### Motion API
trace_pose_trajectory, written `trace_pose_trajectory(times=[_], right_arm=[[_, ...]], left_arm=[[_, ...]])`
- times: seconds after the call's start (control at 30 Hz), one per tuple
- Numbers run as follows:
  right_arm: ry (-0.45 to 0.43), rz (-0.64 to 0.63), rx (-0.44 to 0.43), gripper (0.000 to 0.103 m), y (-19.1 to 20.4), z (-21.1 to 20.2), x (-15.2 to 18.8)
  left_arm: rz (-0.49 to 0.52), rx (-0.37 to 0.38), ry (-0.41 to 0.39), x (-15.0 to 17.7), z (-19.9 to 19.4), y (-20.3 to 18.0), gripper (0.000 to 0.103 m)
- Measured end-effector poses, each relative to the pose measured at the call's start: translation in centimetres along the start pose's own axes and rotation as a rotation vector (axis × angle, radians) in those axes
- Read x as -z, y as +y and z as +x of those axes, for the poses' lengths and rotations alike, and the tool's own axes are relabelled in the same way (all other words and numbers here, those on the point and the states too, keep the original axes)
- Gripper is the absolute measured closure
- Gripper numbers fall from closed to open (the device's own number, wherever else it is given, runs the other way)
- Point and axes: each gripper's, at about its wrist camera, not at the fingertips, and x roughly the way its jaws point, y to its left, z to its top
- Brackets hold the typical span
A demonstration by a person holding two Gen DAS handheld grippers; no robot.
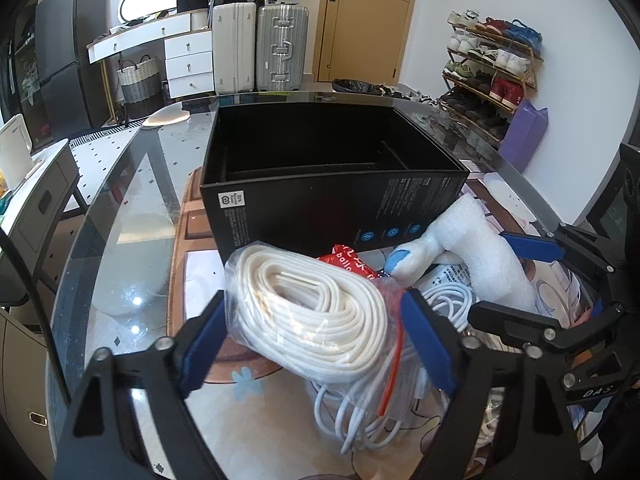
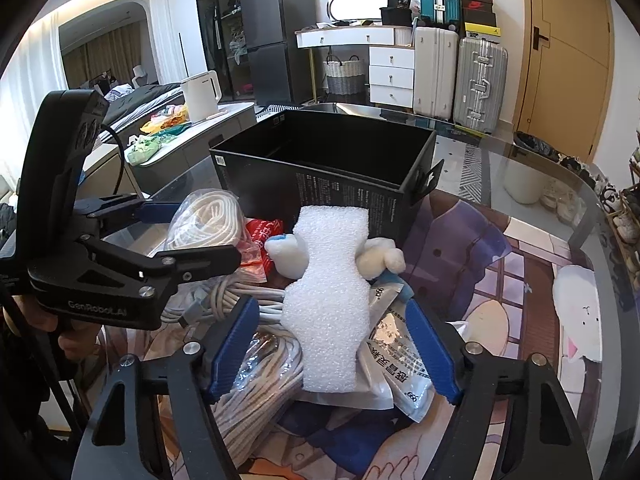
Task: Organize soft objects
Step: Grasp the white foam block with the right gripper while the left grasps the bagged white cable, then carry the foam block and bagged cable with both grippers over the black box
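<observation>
On the left we had a clear bag of coiled white rope, plump and crinkled, lying at the near-left of the pile on the glass worktop. The left gripper angled down over it, jaws bracketing the bag on both sides; its blue pads sat right at the plastic, but we couldn't tell whether they were pressing.

Just right of the bag a red packet poked out, with a loose white cable below it. Behind the heap stood the open black box, its inside dark.

Moving right, a white foam sheet, pinched narrow at its middle, lay across a small white plush toy and a silver foil pouch. The right gripper tilted down over the foam's near end, jaws set wider than the foam with clear gaps either side, so nothing was gripped. A second bagged rope coil lay under its left finger.
</observation>
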Motion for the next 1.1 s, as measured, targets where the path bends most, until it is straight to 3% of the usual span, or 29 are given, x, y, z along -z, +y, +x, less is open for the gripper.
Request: trace_pose_trajectory(times=[0.23, 0.43, 0.67, 1.1], right_arm=[[0.0, -0.005, -0.013, 0.034, 0.1, 0.1, 0.0], [-0.004, -0.012, -0.018, 0.043, 0.5, 0.0, 0.0], [-0.011, -0.009, -0.021, 0.062, 0.3, -0.2, 0.1], [-0.057, -0.025, -0.016, 0.062, 0.6, -1.6, 0.4]], left_arm=[[0.009, 0.027, -0.006, 0.1, -0.3, 0.0, 0.038], [0.021, 0.027, -0.014, 0.2, -0.6, -0.2, 0.044], [0.024, 0.019, -0.026, 0.2, -1.0, -0.1, 0.051], [0.024, -0.001, -0.06, 0.5, -2.4, 0.0, 0.055]])
